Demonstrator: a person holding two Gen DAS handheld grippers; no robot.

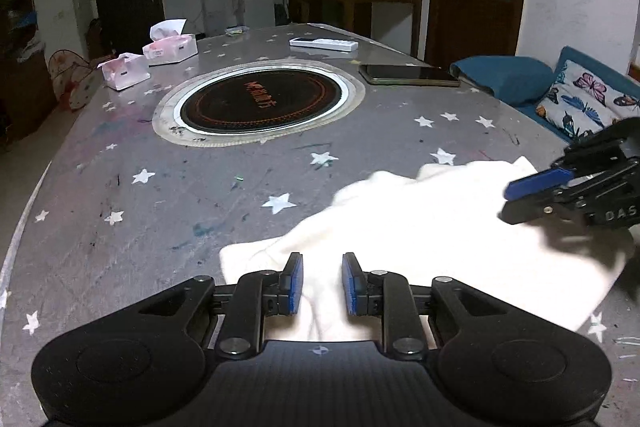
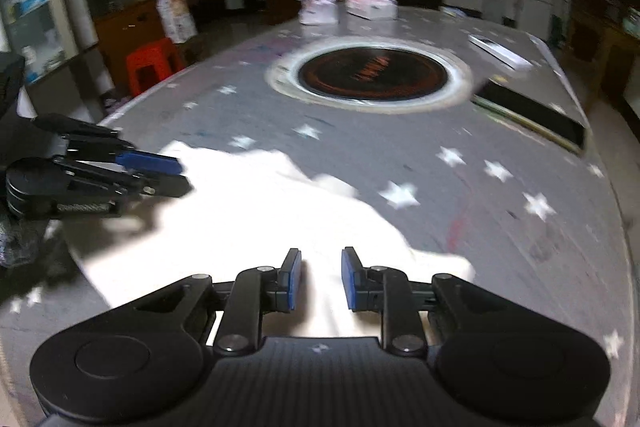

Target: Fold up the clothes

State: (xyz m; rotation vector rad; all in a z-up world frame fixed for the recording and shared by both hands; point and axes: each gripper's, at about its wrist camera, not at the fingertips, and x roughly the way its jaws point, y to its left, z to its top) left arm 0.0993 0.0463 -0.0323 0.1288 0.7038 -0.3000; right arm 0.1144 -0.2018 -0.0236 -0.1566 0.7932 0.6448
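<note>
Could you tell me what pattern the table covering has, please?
Grey with scattered white stars on the table covering, clearest in the left wrist view.

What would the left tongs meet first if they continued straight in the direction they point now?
Most likely the white garment: the left tongs point down over it, cloth showing between the blue pads. Beyond it lies the grey starred table. Whether the pads already touch the cloth is unclear.
</note>
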